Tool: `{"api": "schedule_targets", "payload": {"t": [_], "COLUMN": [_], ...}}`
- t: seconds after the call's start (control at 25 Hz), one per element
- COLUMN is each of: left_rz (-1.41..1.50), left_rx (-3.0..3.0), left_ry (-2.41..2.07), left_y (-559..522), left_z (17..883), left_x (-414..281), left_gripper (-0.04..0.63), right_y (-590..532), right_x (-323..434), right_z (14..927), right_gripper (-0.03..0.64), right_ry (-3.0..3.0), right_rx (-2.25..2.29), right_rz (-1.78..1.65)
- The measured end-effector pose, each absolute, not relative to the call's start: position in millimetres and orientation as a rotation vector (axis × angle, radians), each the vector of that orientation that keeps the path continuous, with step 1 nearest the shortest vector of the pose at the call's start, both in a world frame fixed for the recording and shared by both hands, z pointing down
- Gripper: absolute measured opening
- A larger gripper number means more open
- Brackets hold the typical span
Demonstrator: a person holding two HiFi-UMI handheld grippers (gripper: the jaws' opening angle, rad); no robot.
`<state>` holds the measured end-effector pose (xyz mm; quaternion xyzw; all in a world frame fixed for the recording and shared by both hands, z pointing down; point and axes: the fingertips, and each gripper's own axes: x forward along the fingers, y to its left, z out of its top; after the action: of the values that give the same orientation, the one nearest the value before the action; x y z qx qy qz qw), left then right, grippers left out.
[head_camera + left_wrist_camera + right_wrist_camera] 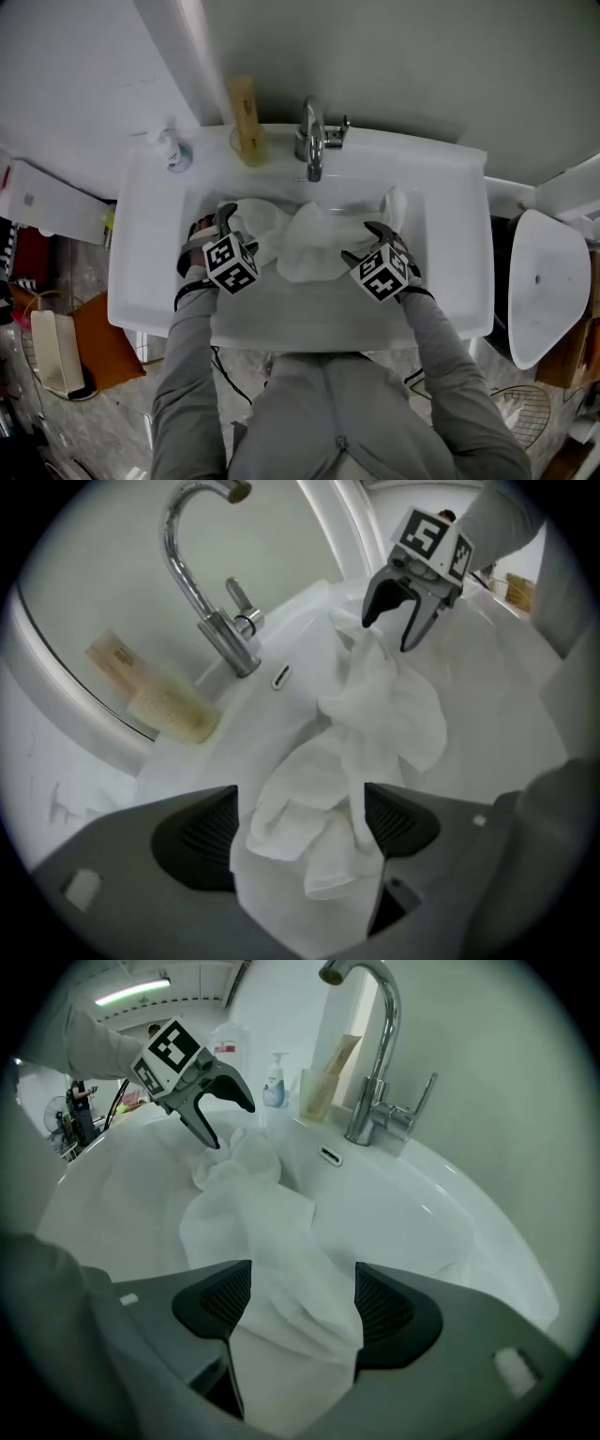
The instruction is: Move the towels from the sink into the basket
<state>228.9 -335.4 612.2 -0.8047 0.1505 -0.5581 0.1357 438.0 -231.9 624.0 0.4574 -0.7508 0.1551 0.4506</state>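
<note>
White towels point(309, 246) lying crumpled mid-basin in the sink point(150, 281). Left gripper point(211, 221) at 9 o'clock, right gripper point(367, 242) at 3 o'clock: both standing released, towel folds lying loose between jaws. Pump bottle point(173, 151) at 11 o'clock: label showing illegibly.

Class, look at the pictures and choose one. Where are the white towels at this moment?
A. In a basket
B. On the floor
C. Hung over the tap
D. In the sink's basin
D: the towels lie bunched in the basin of the sink, below the tap.
</note>
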Motion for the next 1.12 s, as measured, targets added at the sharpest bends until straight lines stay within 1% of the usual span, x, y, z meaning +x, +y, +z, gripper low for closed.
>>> {"api": "schedule_targets", "payload": {"t": [0.32,0.8,1.12], "left_rz": [-1.802,-1.930,-1.991], "left_rx": [-2.235,-2.202,-2.190], "left_ry": [0.296,0.213,0.143], "left_y": [-344,-349,-348], "left_z": [659,693,711], "left_x": [219,211,211], "left_gripper": [0.463,0.471,0.469], "right_y": [-232,-237,-242], "right_x": [436,432,431], "right_z": [657,702,711], "right_gripper": [0.328,0.333,0.331], "right_ry": [-1.811,-1.743,-1.753], "right_rx": [0.983,0.834,0.767], "right_rz": [0.396,0.382,0.435]}}
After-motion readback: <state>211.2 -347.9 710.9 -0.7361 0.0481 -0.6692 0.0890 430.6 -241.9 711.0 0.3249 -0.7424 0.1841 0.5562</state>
